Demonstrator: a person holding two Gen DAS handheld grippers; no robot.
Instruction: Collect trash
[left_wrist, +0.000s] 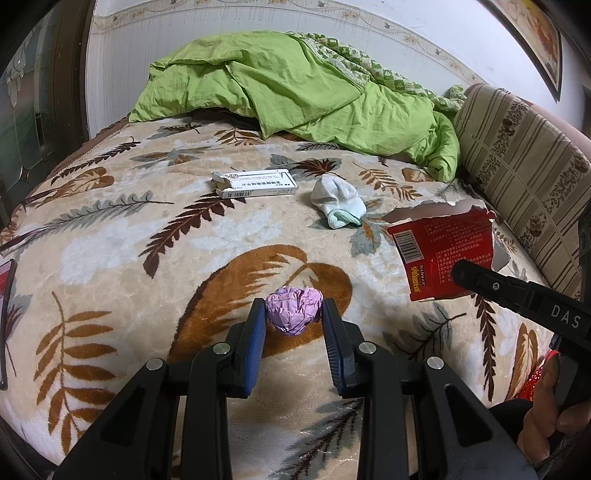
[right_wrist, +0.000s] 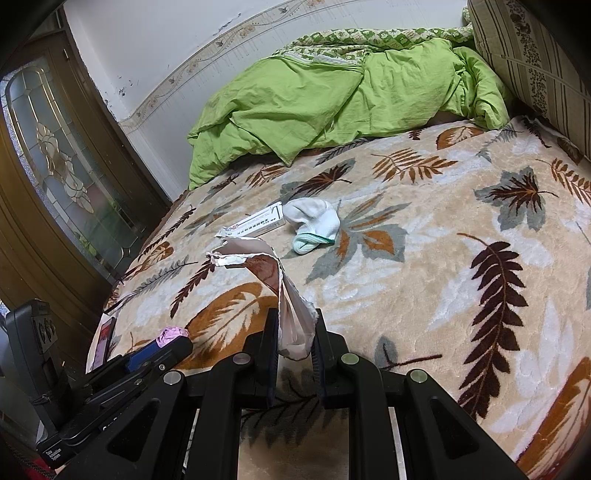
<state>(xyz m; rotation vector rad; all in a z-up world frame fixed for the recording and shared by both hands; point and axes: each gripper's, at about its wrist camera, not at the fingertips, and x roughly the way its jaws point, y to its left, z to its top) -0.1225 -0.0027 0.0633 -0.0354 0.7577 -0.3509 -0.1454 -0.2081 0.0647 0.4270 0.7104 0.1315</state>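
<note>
A crumpled purple paper ball (left_wrist: 293, 309) lies on the leaf-patterned blanket (left_wrist: 155, 236), between the blue pads of my left gripper (left_wrist: 294, 314), which is open around it. It also shows in the right wrist view (right_wrist: 170, 333). My right gripper (right_wrist: 295, 325) is shut on a torn red snack packet (right_wrist: 275, 280) and holds it above the blanket; the packet's red printed side shows in the left wrist view (left_wrist: 445, 251). A white medicine box (left_wrist: 255, 183) lies farther back on the bed.
A white sock (left_wrist: 338, 201) lies beside the box. A green quilt (left_wrist: 295, 92) is heaped at the far end. A striped cushion (left_wrist: 524, 166) lines the right side. A phone (right_wrist: 103, 341) lies at the left bed edge, by a wooden glass door (right_wrist: 55, 166).
</note>
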